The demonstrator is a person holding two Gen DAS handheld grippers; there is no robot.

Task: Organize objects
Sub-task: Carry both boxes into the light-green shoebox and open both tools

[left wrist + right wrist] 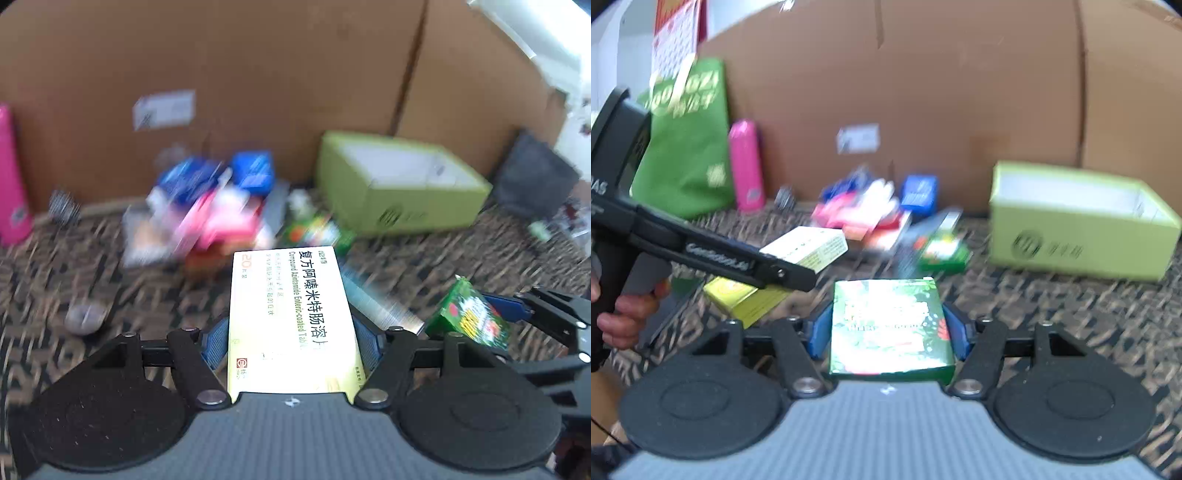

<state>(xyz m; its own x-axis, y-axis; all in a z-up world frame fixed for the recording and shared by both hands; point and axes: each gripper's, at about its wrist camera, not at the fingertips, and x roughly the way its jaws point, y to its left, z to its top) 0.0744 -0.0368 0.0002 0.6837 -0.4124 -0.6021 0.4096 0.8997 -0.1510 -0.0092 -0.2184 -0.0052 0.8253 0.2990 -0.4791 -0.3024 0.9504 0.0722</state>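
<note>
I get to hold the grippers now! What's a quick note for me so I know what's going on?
Left gripper: shut on the white medicine box.
Right gripper: shut on the green box.
Both boxes are lifted off the patterned table.
The open lime-green carton looks empty.
Left to do: the pile of small boxes by the cardboard wall, and a yellow box.

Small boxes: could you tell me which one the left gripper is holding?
The white medicine box with black print, clamped in the left gripper; the right gripper holds a green box.
</note>
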